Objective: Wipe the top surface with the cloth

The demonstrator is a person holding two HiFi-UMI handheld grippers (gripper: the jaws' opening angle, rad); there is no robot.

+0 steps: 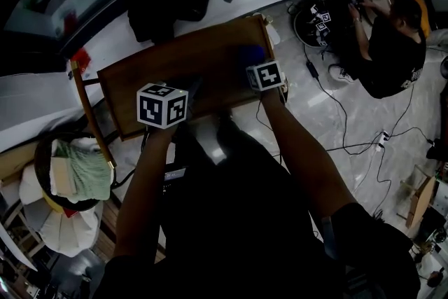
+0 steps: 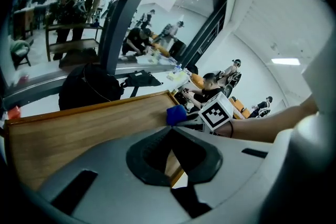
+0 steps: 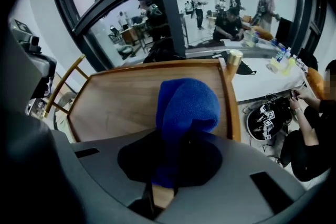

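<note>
Grips blue cloth (image 3: 186,105) between right gripper (image 3: 178,139) jaws, bunched over wooden top (image 3: 126,97) at its right end, ready for wiping; holds left gripper (image 2: 170,131), jaws together and empty, over top's near edge, out of the way.

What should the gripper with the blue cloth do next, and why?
Probably press the cloth down and slide it leftward across the wooden top. The right gripper is shut on the cloth near the top's right edge, and most of the bare wood lies to its left.
</note>
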